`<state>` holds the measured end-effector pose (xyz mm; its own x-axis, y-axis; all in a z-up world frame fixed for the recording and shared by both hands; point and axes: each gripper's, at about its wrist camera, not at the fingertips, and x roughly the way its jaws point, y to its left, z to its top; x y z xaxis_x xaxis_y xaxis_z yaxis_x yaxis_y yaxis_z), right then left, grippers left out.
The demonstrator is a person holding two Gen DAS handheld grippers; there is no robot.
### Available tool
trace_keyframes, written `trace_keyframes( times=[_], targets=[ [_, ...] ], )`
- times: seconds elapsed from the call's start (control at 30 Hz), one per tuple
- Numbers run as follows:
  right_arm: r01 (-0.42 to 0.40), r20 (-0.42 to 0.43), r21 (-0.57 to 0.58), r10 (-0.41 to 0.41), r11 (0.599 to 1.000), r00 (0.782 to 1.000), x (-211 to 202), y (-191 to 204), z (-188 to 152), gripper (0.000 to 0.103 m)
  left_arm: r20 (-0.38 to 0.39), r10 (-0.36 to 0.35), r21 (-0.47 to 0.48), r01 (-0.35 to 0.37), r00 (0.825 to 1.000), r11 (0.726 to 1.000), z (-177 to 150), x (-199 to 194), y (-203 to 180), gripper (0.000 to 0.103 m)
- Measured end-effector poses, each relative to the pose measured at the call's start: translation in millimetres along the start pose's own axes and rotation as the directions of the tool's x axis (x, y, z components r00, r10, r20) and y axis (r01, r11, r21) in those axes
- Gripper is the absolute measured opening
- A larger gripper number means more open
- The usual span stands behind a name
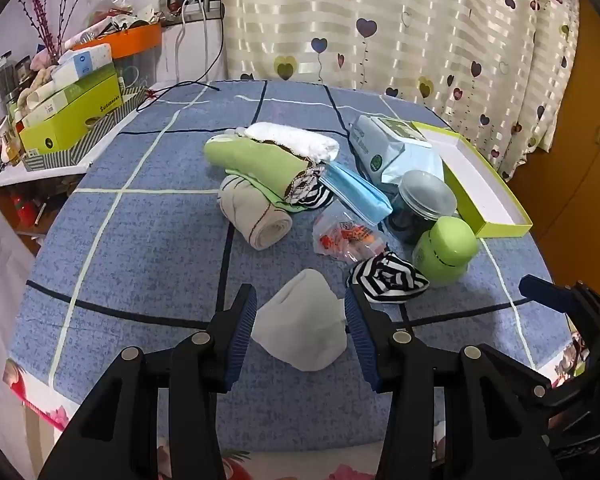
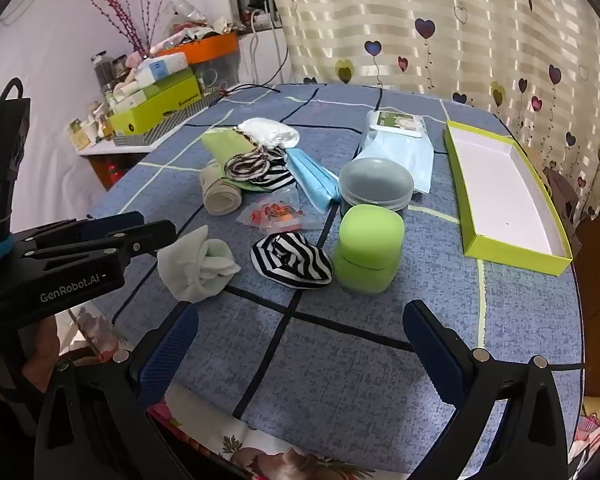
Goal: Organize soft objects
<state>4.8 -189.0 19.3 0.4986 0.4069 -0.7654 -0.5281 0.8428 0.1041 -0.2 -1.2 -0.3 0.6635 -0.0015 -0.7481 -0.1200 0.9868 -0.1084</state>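
Observation:
A balled white sock (image 1: 302, 322) lies near the table's front edge, between the fingers of my left gripper (image 1: 300, 308); the jaws are open and stand on either side of it. It also shows in the right wrist view (image 2: 198, 266) at the left gripper's tips. A black-and-white striped sock ball (image 1: 388, 278) (image 2: 292, 260) lies just right of it. Further back lies a pile: a green cloth roll (image 1: 256, 160), a white fluffy cloth (image 1: 296, 140) and a beige roll (image 1: 256, 212). My right gripper (image 2: 300, 328) is open and empty above bare tablecloth.
An open lime-green box (image 2: 500, 184) stands at the right. A green jar (image 2: 368, 250), a grey-lidded jar (image 2: 376, 188), blue masks (image 2: 314, 178), a wipes pack (image 2: 400, 136) and a small plastic bag (image 2: 278, 214) sit mid-table. Cluttered boxes (image 1: 72, 108) stand on a shelf at the left.

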Motion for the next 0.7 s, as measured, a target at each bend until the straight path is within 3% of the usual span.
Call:
trace_keyframes(
  times=[0.27,0.33,0.7],
  targets=[
    [0.006,0.003,-0.003,-0.006,1.000,1.000,-1.2,1.4,-0.1,0.103,0.014,0.016,0.016,-0.016,1.000,1.000,-7.4,-5.8,-5.9,0.047],
    [0.005,0.003,-0.004,-0.005,1.000,1.000,-1.3,2.0,0.1,0.103,-0.027,-0.001,0.003,0.001,1.000,1.000,-2.2,0.4,0.6,0.047],
    [0.003,0.002,-0.007,-0.003,1.000,1.000,-0.2,1.9,-1.2,0.103,-0.033,-0.017,-0.006,0.016,0.999,1.000,-3.1,0.0,2.6,0.047]
  ],
)
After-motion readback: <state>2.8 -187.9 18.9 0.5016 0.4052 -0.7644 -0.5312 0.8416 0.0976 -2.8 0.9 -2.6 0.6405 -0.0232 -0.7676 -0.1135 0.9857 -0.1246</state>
